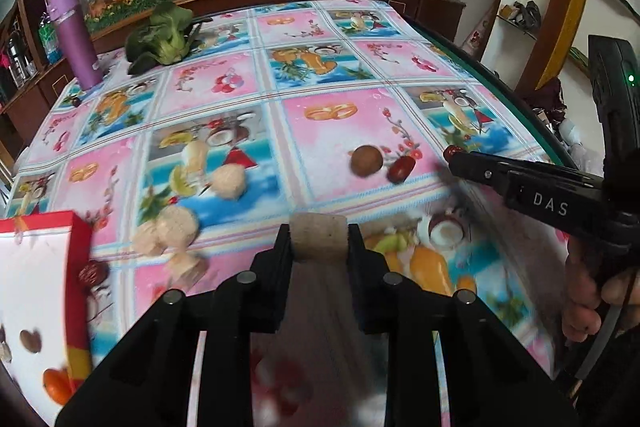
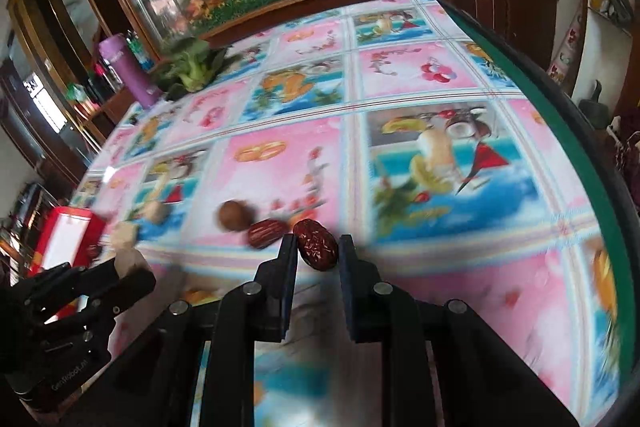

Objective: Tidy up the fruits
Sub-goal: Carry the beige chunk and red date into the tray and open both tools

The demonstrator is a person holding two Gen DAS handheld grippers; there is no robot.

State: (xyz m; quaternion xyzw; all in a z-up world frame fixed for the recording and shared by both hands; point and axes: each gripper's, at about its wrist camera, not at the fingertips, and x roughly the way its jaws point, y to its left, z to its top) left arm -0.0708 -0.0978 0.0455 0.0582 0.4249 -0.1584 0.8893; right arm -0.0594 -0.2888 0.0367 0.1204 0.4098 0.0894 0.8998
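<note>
Pink-and-blue fruit-print tablecloth (image 1: pixel 332 131) covers the table. Above it, the left gripper (image 1: pixel 319 239) clamps a pale beige cylindrical fruit chunk (image 1: pixel 318 233), near the red-edged white box (image 1: pixel 36 267). The right gripper (image 2: pixel 318 247) pinches a wrinkled dark-red date (image 2: pixel 316 245), just beside another wrinkled red date (image 2: pixel 266 231) and a round brown fruit (image 2: pixel 236 214) lying on the cloth.

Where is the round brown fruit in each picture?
Left wrist view: the round brown fruit lies right of centre, just left of a red date.
Right wrist view: it sits left of centre, again left of that date.
Shared landmark: the purple bottle, far left.
</note>
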